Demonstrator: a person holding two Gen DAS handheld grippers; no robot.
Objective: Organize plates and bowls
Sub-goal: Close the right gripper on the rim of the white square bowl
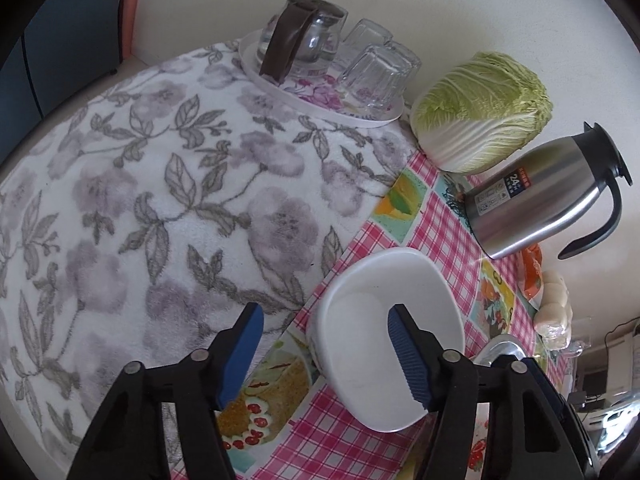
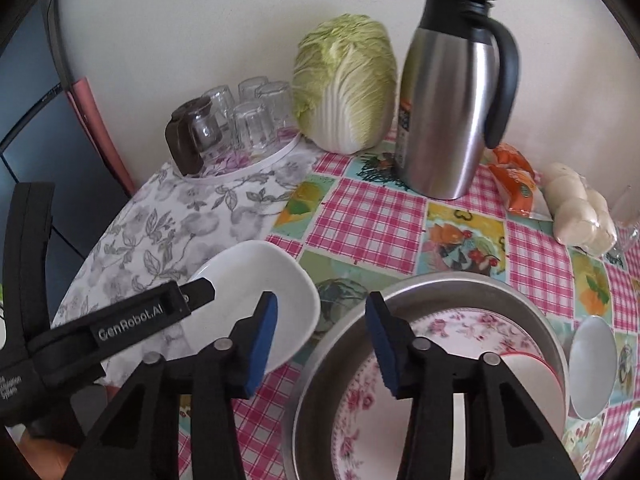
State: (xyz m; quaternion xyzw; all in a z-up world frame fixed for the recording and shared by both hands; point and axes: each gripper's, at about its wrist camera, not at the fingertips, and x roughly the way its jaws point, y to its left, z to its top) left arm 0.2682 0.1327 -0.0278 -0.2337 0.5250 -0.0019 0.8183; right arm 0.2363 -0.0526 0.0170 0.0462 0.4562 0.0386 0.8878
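Note:
A white squarish bowl [image 1: 384, 332] sits on the pink checked tablecloth; it also shows in the right wrist view [image 2: 276, 292]. My left gripper [image 1: 326, 354] is open, one finger over the bowl's inside, the other outside its left rim. A metal basin [image 2: 472, 292] holds a pink-flowered plate [image 2: 460, 340] and a white red-rimmed dish [image 2: 528, 364]. My right gripper [image 2: 322, 344] is open and empty over the basin's left rim. A small white bowl [image 2: 592, 364] lies to the basin's right.
A tray of upturned glasses and a glass pot [image 1: 320, 60] stands at the back on a floral cloth [image 1: 160, 200]. A napa cabbage [image 2: 348, 84], a steel thermos jug [image 2: 452, 92], an orange packet [image 2: 516, 180] and bagged buns [image 2: 580, 208] line the wall.

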